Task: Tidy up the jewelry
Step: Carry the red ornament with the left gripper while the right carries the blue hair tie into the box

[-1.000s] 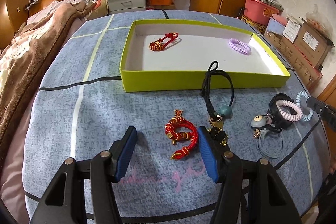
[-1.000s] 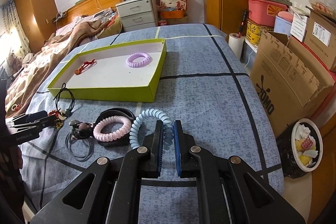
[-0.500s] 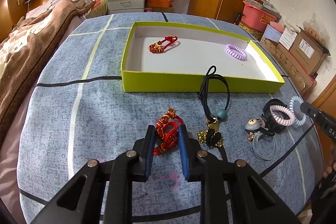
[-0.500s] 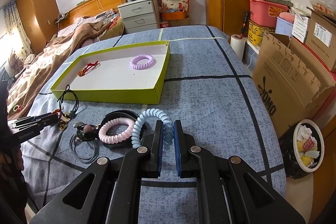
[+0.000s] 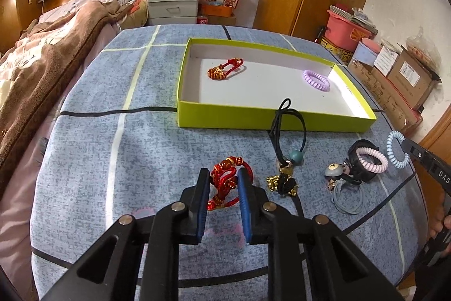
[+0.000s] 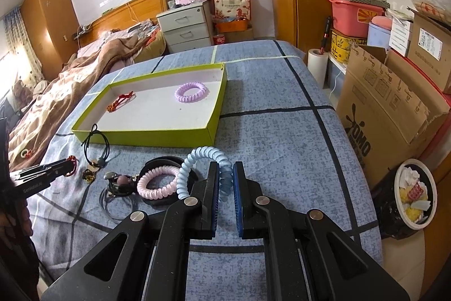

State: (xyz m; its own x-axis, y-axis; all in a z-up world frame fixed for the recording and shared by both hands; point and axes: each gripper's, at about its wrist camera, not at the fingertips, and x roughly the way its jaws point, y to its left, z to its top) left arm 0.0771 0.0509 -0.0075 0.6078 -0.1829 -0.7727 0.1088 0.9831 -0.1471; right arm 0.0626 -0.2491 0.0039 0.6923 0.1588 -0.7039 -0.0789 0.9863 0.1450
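Two grippers grip on the bed, near the green tray (image 5: 262, 119): left gripper (image 5: 224, 178) has just closed on the red cord bracelet (image 5: 225, 179); right gripper (image 6: 225, 172) pinches the blue coil hair tie (image 6: 203, 160).

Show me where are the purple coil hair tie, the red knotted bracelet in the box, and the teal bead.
purple coil hair tie (image 5: 316, 80), left wrist view, near side of coil.
red knotted bracelet (image 5: 217, 73), left wrist view, knotted end.
teal bead (image 5: 296, 156), left wrist view, bead centre.
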